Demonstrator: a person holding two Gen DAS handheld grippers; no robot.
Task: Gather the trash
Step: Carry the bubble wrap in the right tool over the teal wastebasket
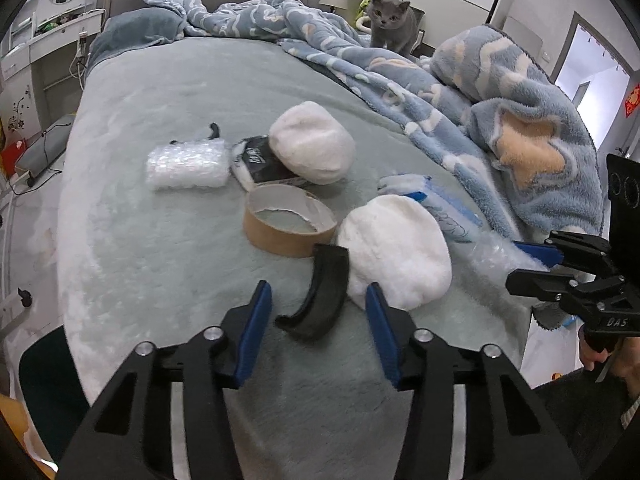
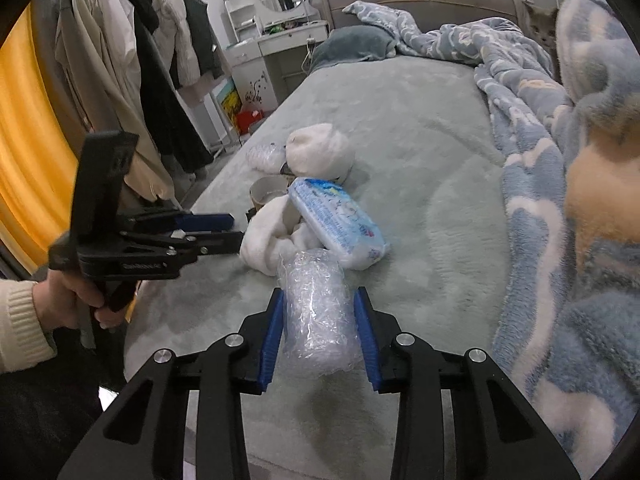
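A black curved plastic piece (image 1: 316, 300) lies on the grey-green bedspread (image 1: 160, 264). My left gripper (image 1: 319, 285) straddles it, open, with a gap between each blue pad and the piece. A roll of clear bubble wrap (image 2: 316, 312) sits between the blue pads of my right gripper (image 2: 320, 291), which is shut on it. Further trash lies beyond: a cardboard tape ring (image 1: 288, 224), a second bubble wrap bundle (image 1: 186, 164), a black packet (image 1: 260, 158) and a blue-white tissue pack (image 2: 340, 224). In the right wrist view the left gripper (image 2: 236, 228) shows at the left, held by a hand.
Two white fluffy pads (image 1: 312, 142) (image 1: 396, 252) lie among the trash. A rumpled blue blanket (image 1: 520, 120) covers the bed's right side, and a grey cat (image 1: 390, 22) stands at its far end. Clothes (image 2: 132, 80) hang left of the bed.
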